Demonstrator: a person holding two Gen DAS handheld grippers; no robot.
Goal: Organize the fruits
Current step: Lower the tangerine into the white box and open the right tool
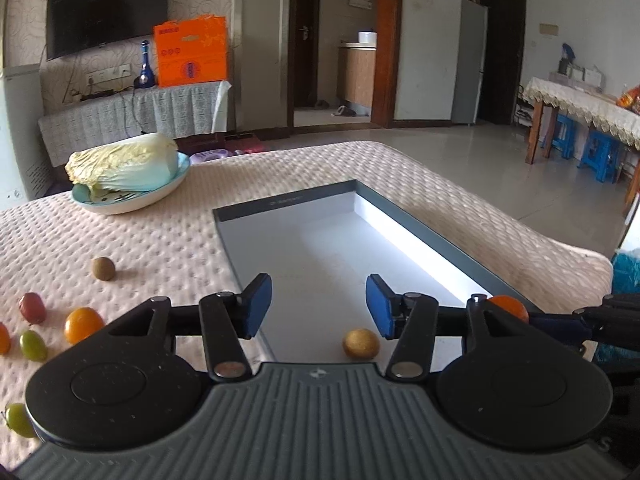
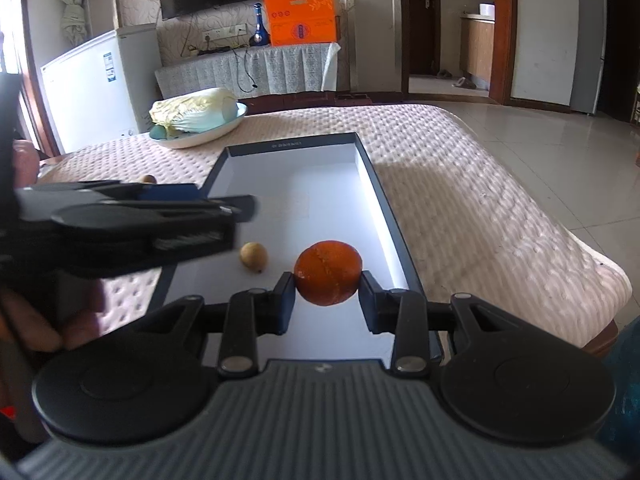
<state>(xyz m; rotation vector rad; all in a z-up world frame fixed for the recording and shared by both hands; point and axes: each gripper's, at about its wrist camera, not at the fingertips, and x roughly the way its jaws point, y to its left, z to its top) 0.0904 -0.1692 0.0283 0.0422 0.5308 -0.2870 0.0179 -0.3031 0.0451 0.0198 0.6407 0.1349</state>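
While the left wrist view runs: left gripper hangs over the near end of the box, tilted down, jaws spread, nothing between the pads.
Yellow fruit: small yellow fruit lies on the box floor at about 5 o'clock of the jaw gap, touching neither pad; roundish, long axis unclear.
Loose fruit: kiwi, red fruit and orange fruit sit on the quilted cloth at 9 o'clock of the box.
Writing: small print on the box's far rim, too small to read.
Right wrist view, tool: right gripper pinches the orange between both pads, above the box's near end.
Orange's lie: roundish, a faint seam runs roughly upright across its face.
Left tool from here: it reaches in from 9 o'clock, level across the box edge, a hand behind it.
Yellow fruit again: at 9 o'clock of the orange, apart from it.
Labels: orange carton far back carries print, unreadable.
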